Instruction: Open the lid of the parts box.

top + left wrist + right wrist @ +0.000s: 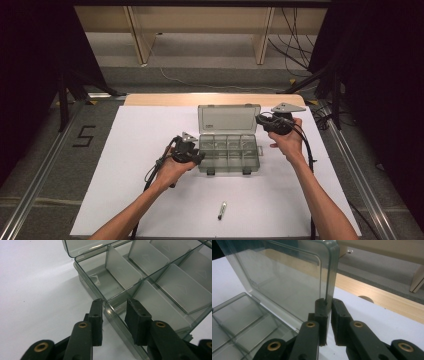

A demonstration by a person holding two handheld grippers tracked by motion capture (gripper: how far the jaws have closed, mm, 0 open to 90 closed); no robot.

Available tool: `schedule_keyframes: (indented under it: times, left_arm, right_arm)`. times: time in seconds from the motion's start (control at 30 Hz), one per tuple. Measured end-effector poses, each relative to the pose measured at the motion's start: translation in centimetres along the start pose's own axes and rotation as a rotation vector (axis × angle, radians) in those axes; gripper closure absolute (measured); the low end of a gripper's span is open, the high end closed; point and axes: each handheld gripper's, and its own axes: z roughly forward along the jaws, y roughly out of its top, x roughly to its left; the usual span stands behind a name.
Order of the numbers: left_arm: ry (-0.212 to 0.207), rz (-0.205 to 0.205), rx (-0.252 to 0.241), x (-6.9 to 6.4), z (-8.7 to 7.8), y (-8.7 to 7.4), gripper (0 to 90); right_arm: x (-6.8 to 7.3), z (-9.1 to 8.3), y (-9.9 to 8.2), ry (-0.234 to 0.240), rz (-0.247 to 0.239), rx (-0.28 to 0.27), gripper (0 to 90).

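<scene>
Nearest you lies a small pen-like tool (221,210), untouched. Your right gripper (327,305) clamps the box's (229,161) raised lid (287,280); your left gripper (113,308) straddles its side wall, jaws apart. Compartments look empty.

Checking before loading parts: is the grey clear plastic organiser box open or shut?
Open. The grey clear plastic organiser box's lid stands raised behind bare compartments, its edge pinched by the right gripper.
</scene>
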Motion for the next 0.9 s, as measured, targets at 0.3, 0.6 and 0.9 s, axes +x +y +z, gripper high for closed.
schedule_keyframes:
  times: [0.3, 0.6, 0.9]
  left_arm:
    - [0.004, -0.003, 0.004, -0.1, 0.0, 0.0, 67.3]
    - [-0.002, -0.005, 0.008, 0.0, -0.1, 0.0, 67.6]
    - [-0.006, -0.014, 0.006, 0.0, -0.2, 0.0, 68.2]
  right_arm:
    - [-0.5, 1.3, 0.5, -0.035, 0.054, 0.0, 84.0]
    - [-0.8, 2.3, 1.0, -0.061, 0.113, 0.043, 83.4]
    - [-1.4, 2.9, 1.7, -0.074, 0.136, 0.11, 85.0]
